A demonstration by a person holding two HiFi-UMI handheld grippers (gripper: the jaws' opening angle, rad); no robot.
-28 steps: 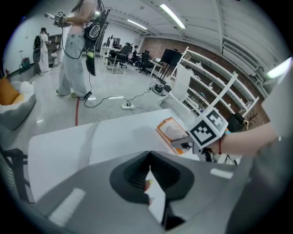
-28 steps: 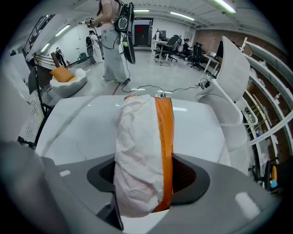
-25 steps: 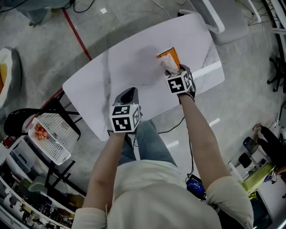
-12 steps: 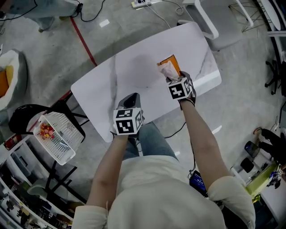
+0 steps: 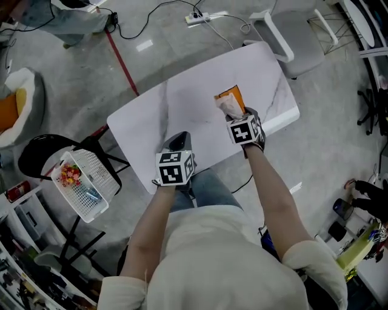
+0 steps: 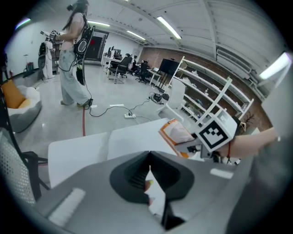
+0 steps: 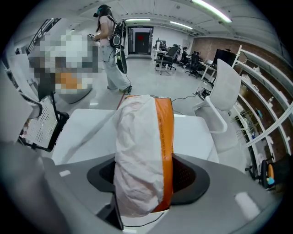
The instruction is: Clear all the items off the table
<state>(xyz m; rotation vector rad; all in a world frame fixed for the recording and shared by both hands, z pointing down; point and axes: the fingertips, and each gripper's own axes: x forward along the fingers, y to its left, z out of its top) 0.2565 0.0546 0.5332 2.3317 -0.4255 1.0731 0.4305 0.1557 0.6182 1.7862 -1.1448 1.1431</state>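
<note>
A white marble-look table [image 5: 145, 121] lies under both grippers. My right gripper [image 5: 233, 113] is shut on an orange and white packet [image 5: 228, 100], which hangs above the table's right part. In the right gripper view the packet [image 7: 142, 151] fills the space between the jaws and sticks out ahead of that gripper [image 7: 146, 183]. My left gripper [image 5: 176, 141] hovers over the table's near edge. Its jaws [image 6: 149, 157] meet at the tips, pinching a small pink and yellow piece [image 6: 147, 183]. The left gripper view also shows the packet [image 6: 176, 132].
A white wire basket [image 5: 103, 175] with a few small colourful items rests on a black chair [image 5: 36, 158] left of the table. A white chair [image 5: 291, 33] stands beyond the table's far right corner. Cables and a power strip [image 5: 197, 17] lie on the floor. A person [image 6: 73, 55] stands far off.
Both grippers have risen a little above the table. The right one carries the packet up with it. The jaws look the same.
</note>
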